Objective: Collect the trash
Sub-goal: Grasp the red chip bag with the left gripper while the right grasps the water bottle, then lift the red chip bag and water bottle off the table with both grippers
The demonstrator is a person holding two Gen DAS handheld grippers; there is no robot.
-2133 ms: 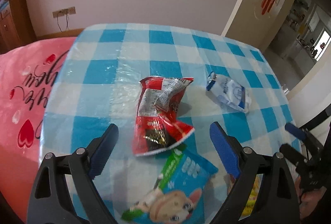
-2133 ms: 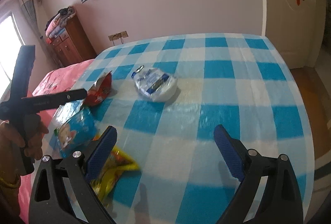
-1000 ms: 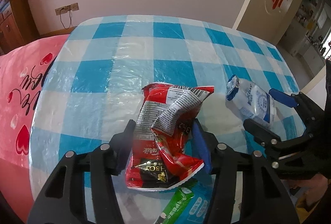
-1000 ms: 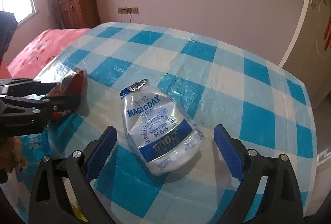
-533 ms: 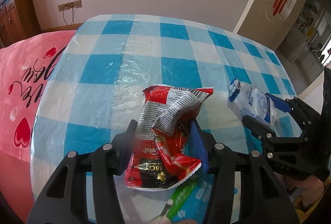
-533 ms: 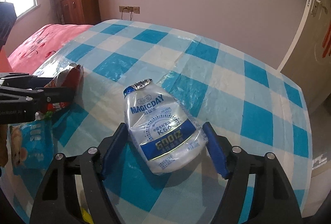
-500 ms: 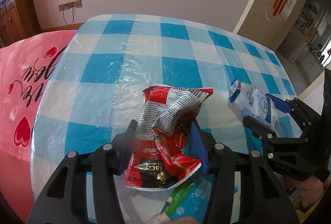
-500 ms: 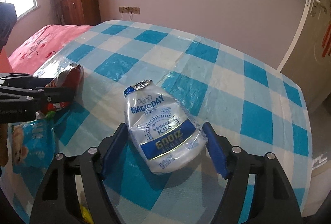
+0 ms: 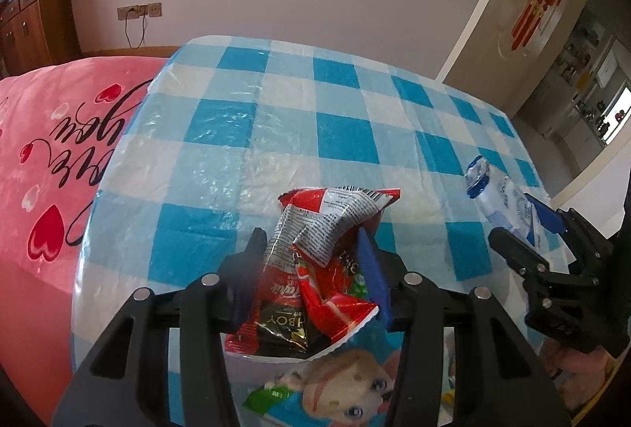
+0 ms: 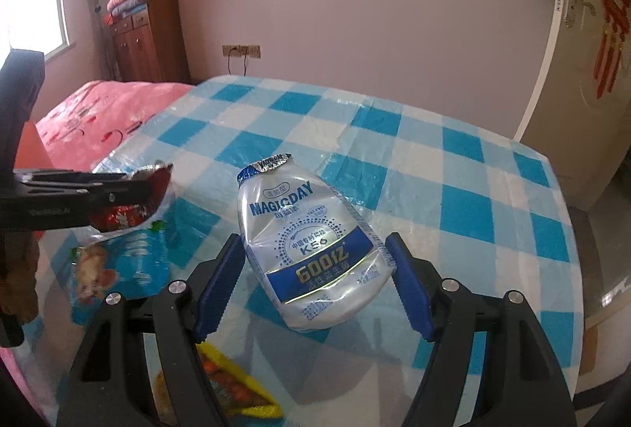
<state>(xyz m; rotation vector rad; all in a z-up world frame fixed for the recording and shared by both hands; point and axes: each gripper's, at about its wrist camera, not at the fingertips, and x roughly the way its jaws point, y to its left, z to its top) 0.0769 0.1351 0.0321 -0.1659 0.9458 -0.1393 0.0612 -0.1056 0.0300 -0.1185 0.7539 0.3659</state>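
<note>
My left gripper [image 9: 311, 253] is shut on a crumpled red snack bag [image 9: 315, 269] and holds it above the blue checked table [image 9: 276, 135]. It also shows in the right wrist view [image 10: 130, 206] at the left. My right gripper [image 10: 315, 261] is shut on a squashed clear MAGICDAY bottle [image 10: 307, 241] with a blue label and holds it off the table. The bottle [image 9: 501, 202] shows at the right of the left wrist view, between the right gripper's fingers [image 9: 512, 249].
A blue snack bag with a cartoon face [image 9: 327, 387] lies on the table below the red bag, also in the right wrist view [image 10: 118, 269]. A yellow wrapper [image 10: 232, 387] lies at the near edge. A pink bed [image 9: 51, 135] borders the table's left side.
Both grippers have risen from the table with their loads: the red bag and the bottle are now lifted. The jaws were shut on them half a second ago too.
</note>
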